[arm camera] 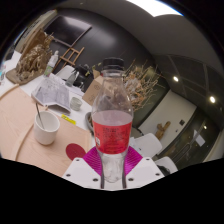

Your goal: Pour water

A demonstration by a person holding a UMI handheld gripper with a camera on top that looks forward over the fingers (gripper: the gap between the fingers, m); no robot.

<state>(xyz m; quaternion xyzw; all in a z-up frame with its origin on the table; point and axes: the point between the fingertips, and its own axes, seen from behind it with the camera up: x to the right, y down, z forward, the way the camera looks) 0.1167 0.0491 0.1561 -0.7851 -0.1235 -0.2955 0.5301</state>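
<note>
A clear plastic bottle (112, 115) with red liquid in its middle part stands upright between my fingers. My gripper (111, 163) is shut on the bottle's lower part, with a pink pad (93, 158) pressed to each side. The bottle hangs above the tabletop. A white cup (46, 127) stands on the round wooden table (25, 130), to the left of the bottle and a little beyond the fingers. Whether the cup holds anything is hidden from here.
Papers and white boxes (60, 93) lie on the table beyond the cup. Dried plants (36, 55) stand at the far left, more (143, 85) behind the bottle. A small figure (161, 131) sits at the right, and a red object (76, 151) lies near the left finger.
</note>
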